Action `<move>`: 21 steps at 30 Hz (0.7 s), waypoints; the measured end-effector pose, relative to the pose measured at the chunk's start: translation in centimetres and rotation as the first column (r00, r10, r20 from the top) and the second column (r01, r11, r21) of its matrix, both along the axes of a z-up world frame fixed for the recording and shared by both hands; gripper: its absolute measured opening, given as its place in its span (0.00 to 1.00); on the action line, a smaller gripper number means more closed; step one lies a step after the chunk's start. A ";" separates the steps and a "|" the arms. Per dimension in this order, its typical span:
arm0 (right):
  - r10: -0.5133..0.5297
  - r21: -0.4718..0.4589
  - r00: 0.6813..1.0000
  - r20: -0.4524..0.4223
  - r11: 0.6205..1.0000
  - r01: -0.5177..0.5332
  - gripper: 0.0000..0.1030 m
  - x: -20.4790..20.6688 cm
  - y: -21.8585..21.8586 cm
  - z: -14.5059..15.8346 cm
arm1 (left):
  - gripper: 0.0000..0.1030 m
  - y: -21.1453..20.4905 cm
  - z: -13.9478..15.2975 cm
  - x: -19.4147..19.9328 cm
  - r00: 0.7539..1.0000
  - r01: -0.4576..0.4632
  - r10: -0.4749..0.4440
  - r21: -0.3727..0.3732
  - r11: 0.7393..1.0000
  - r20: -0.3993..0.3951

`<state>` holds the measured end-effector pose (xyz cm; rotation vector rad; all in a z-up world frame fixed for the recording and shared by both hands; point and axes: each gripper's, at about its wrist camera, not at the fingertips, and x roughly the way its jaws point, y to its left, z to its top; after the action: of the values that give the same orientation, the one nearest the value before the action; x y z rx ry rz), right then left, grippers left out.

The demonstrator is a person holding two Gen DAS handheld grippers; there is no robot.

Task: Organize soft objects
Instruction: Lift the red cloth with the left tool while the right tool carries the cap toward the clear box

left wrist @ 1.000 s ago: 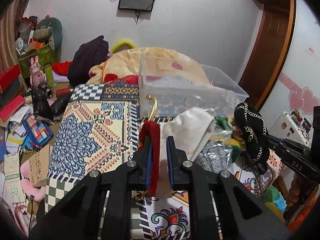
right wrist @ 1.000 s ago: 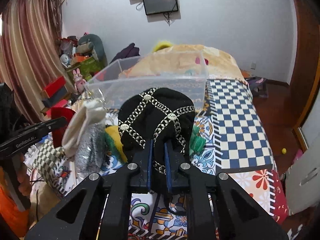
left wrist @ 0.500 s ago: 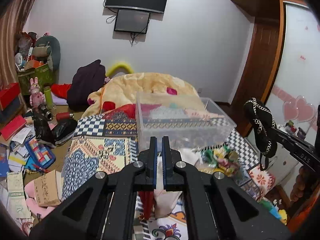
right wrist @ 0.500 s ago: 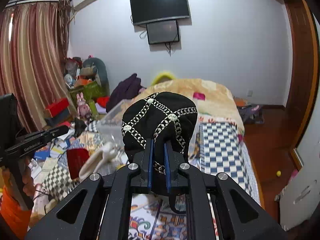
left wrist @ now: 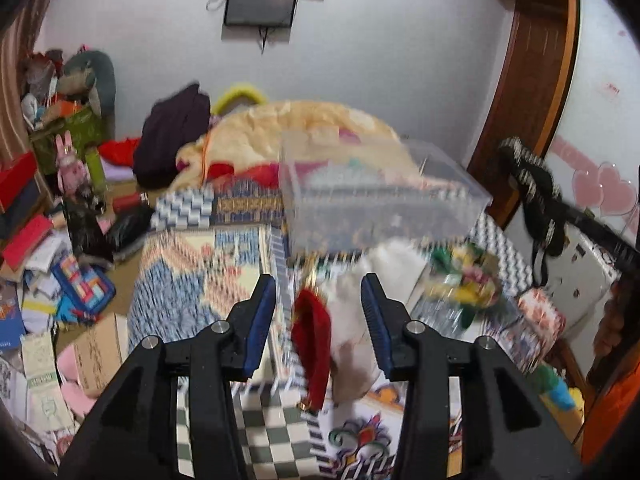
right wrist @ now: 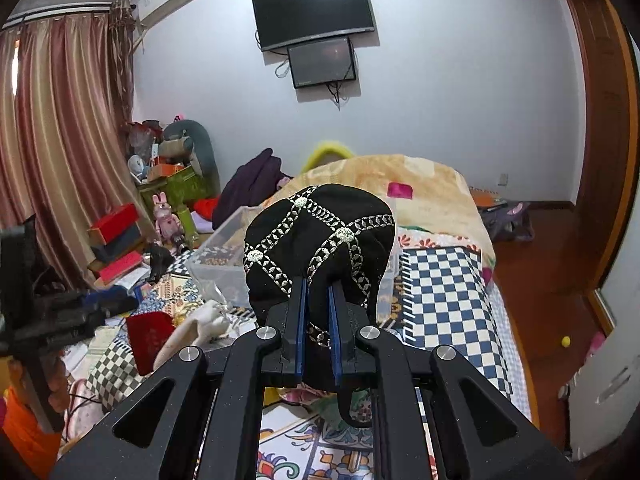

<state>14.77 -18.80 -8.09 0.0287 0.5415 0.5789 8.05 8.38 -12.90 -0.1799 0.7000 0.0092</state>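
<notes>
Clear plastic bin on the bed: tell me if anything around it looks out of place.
The bin looks empty, while soft items lie loose in front of it: a red velvet pouch and a white cloth below the open left gripper. The black embroidered hat is pinched in the right gripper, above the bed.

Even, soft indoor light; left wrist view motion-blurred, right wrist view sharp, both fisheye-bent with dark corners
</notes>
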 end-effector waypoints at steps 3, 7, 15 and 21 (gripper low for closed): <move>-0.002 -0.001 1.000 -0.007 1.000 0.002 0.09 0.1 -0.1 -0.1 | 0.42 0.3 -2.1 0.4 0.998 -0.001 0.000 -0.012 1.000 -0.062; 0.002 -0.003 1.000 -0.016 1.000 -0.002 0.09 0.3 0.0 -0.2 | 0.28 0.6 -3.7 1.0 0.996 0.004 -0.008 -0.047 0.999 -0.093; 0.004 -0.010 1.000 -0.014 1.000 -0.004 0.09 0.9 -0.1 -0.1 | 0.03 0.6 -3.3 1.7 0.998 -0.002 0.000 -0.028 1.000 -0.062; -0.001 0.004 1.000 0.011 1.000 0.001 0.09 2.1 -0.1 1.0 | 0.02 1.1 0.6 1.1 0.999 -0.008 0.008 -0.001 1.000 0.040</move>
<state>16.86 -18.92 -7.05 0.0296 0.5295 0.5788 9.13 9.50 -12.30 -0.1834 0.6593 0.0133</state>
